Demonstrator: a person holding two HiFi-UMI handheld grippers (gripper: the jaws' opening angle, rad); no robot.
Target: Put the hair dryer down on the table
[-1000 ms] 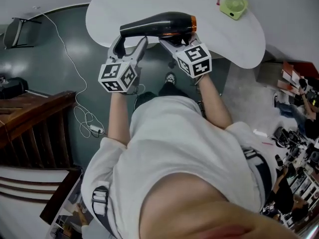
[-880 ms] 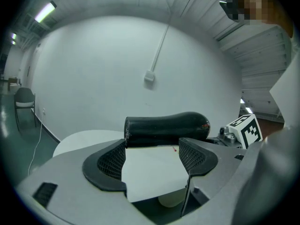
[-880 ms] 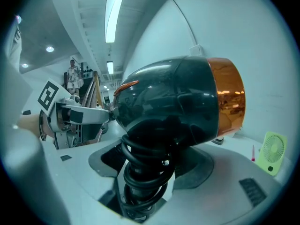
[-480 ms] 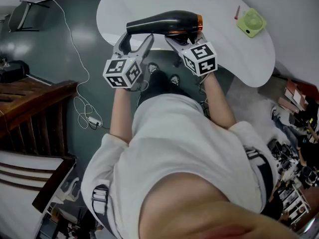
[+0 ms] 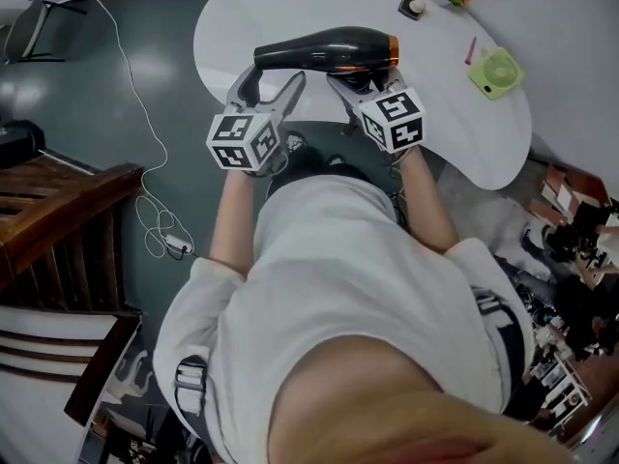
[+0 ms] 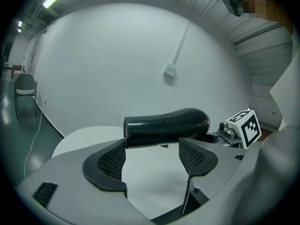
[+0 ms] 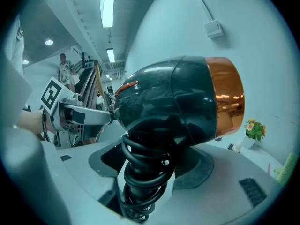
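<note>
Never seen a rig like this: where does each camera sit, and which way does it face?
Head view: on the person's head, facing steeply down at the table and hair dryer; shows shirt, arms, left gripper and right gripper.
Left gripper view: on the left gripper, looking along its open fingers at the hair dryer's barrel.
Right gripper view: on the right gripper, looking along fingers shut on the hair dryer's handle.
Shared: all three show the hair dryer.
</note>
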